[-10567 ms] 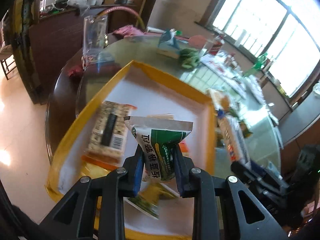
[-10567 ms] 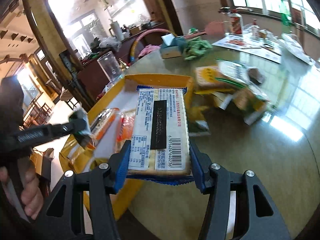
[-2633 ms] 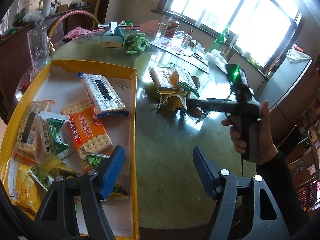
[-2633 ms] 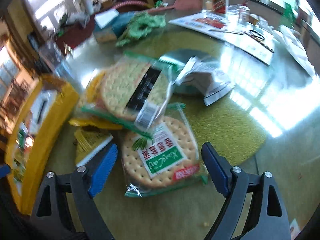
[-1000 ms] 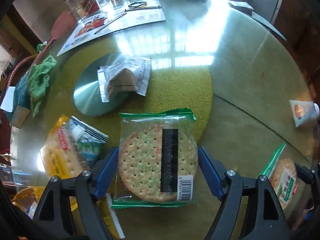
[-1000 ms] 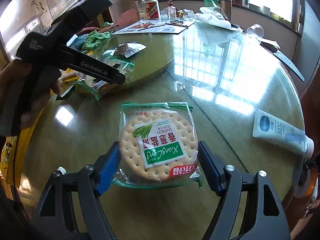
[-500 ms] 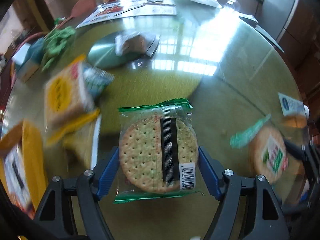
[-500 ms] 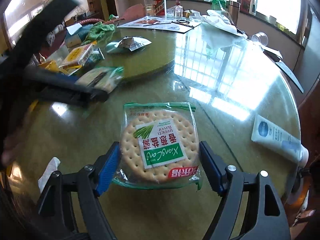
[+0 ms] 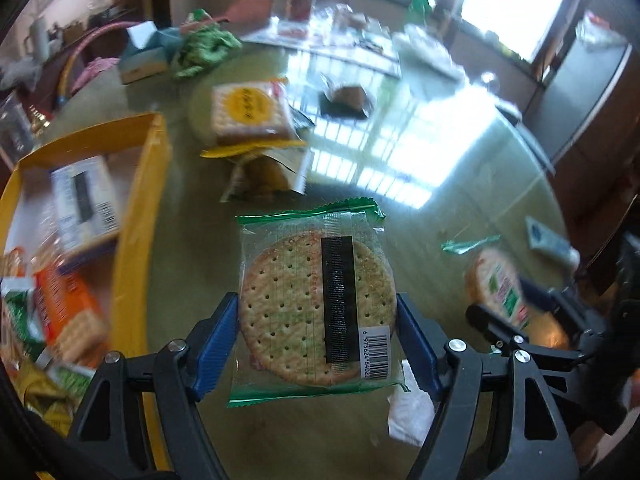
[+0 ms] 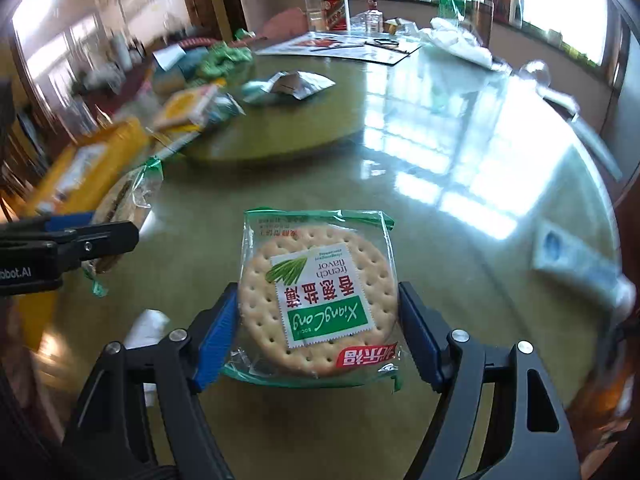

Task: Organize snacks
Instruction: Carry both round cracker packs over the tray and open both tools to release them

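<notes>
A round cracker packet [image 9: 288,300], barcode side up, sits between the blue pads of my left gripper [image 9: 318,320], which is shut on its sides above the glass table. To its left lies the yellow tray [image 9: 136,216] with several snack packs inside. My right gripper [image 10: 318,320] holds a second round cracker packet [image 10: 320,280] with a green label; its jaws are closing against the packet's sides. In the right wrist view the left gripper [image 10: 100,240] shows at the left edge, near the tray [image 10: 112,140]. The right gripper [image 9: 520,312] appears blurred at the right of the left wrist view.
Loose snacks, topped by a yellow cracker pack [image 9: 248,112], lie beyond the tray on the turntable. A silver wrapper [image 10: 296,84], a white tube [image 10: 576,260], a paper scrap [image 9: 412,408], bottles [image 10: 334,8], papers, a tissue box [image 9: 144,56] and a green cloth [image 9: 204,48] share the table.
My left gripper has swung left with its cracker packet, bringing the yellow tray into its view. The right gripper has stayed put with its packet.
</notes>
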### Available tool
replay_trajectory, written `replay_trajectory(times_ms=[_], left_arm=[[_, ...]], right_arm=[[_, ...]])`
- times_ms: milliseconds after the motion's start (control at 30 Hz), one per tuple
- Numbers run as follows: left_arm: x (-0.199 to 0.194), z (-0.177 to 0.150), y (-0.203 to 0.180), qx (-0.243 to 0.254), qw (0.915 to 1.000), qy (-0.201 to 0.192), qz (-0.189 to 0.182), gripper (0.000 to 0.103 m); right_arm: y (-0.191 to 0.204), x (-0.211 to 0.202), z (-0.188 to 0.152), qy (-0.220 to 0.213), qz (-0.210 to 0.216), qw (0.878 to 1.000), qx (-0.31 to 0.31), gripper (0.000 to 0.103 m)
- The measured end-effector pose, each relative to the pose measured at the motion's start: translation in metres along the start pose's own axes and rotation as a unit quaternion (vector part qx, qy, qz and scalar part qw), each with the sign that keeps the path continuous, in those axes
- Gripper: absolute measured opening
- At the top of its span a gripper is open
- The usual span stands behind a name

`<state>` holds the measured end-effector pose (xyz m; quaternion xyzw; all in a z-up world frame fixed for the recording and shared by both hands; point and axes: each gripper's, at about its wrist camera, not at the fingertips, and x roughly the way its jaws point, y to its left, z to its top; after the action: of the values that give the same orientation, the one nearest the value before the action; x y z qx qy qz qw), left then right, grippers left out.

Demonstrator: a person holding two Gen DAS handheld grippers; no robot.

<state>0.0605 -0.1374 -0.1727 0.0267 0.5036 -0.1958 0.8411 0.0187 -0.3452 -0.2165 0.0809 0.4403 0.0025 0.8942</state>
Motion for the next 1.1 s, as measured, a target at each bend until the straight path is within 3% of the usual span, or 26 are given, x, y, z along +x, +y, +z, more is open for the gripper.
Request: replay_trajectory(times_ms=[233,467,600,767,900,1100], left_arm=[[-0.030,-0.015,0.015,-0.031,0.9991,-0.021,-0.020,0.076],[-0.082,-0.021,0.049,-0.054,0.9957,-0.071,-0.025,0.076],[-0.108,-0.015,0.081,-0.079,0.9921,-0.097,-0.001,0.076],[-0.133,-0.011,0.134,-0.120,0.9849,-0.121,0.033,0.076],[-0.139,-0.006,0.175,-0.151,0.9783,-0.130,0.057,0.076],[-0.124,0.000,0.222,-0.185,0.9732,-0.123,0.058,0.076]], right_arm=[[0.005,-0.011,-0.008,-0.011,0.051,0.997,0.052,0.076],[0.048,-0.046,0.002,-0.055,0.092,0.994,0.022,0.076],[0.084,-0.057,0.011,-0.068,0.135,0.988,-0.002,0.076],[0.128,-0.049,0.025,-0.048,0.182,0.982,-0.030,0.076],[0.166,-0.035,0.039,-0.031,0.190,0.979,-0.064,0.076],[0.218,-0.011,0.070,-0.014,0.188,0.976,-0.106,0.076]])
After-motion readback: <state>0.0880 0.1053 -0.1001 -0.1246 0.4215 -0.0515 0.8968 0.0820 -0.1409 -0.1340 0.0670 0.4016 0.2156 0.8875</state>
